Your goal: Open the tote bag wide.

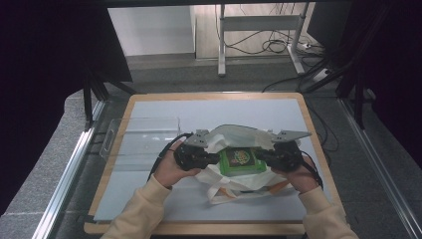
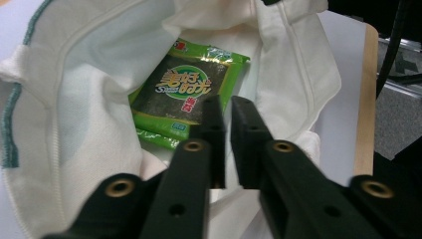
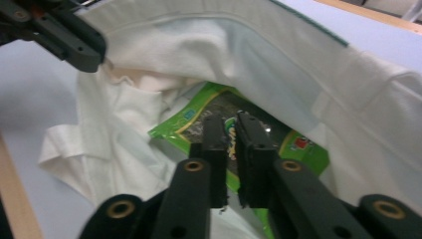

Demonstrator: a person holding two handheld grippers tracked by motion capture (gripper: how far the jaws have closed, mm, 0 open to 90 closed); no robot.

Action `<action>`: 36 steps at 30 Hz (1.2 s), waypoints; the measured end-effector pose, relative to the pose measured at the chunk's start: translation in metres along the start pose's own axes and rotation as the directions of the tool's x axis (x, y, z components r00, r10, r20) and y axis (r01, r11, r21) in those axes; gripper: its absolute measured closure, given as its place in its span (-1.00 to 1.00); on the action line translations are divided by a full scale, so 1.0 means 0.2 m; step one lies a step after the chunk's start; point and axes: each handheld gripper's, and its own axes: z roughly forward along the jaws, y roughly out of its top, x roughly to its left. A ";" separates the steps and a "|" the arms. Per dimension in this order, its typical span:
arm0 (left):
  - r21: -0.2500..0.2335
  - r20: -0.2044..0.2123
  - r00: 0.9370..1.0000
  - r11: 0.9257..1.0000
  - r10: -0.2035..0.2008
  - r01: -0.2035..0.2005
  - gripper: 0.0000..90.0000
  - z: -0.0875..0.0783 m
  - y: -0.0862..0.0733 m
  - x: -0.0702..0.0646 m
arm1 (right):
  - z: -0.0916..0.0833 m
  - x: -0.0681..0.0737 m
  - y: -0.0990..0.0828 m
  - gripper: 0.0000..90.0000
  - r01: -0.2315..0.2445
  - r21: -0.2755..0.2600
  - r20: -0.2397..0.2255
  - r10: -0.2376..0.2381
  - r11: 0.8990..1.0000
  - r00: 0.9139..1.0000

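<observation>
The left gripper (image 1: 215, 158) has its jaws drawn nearly together, with only a narrow slit between them and nothing visibly clamped there. The right gripper (image 1: 259, 156) stands the same way, jaws almost touching and empty. Both point inward over the mouth of a white cloth tote bag (image 1: 234, 137), one at each side. Inside the bag lies a green seaweed snack packet (image 1: 241, 160), flat and face up. The bag rests on the pale grey table mat (image 1: 164, 112), near a clear plastic tray (image 1: 134, 134).
</observation>
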 end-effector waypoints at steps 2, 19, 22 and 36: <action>0.009 0.009 1.000 1.000 -0.004 0.004 1.00 0.01 0.00 0.00 | 0.01 -0.01 0.02 0.96 0.003 0.013 0.009 -0.003 1.000 1.000; 0.089 0.039 0.999 0.996 -0.023 0.020 1.00 0.08 -0.05 -0.02 | 0.34 -0.11 0.12 0.98 0.045 0.194 0.051 -0.056 0.980 0.997; 0.093 0.045 0.999 0.995 -0.023 0.019 1.00 0.08 -0.06 -0.02 | 0.37 -0.13 0.12 0.98 0.049 0.212 0.056 -0.062 0.976 0.997; 0.139 0.067 0.996 0.989 -0.051 0.041 1.00 0.10 -0.11 -0.01 | 0.45 -0.23 0.13 0.98 0.078 0.290 0.154 -0.127 0.954 0.980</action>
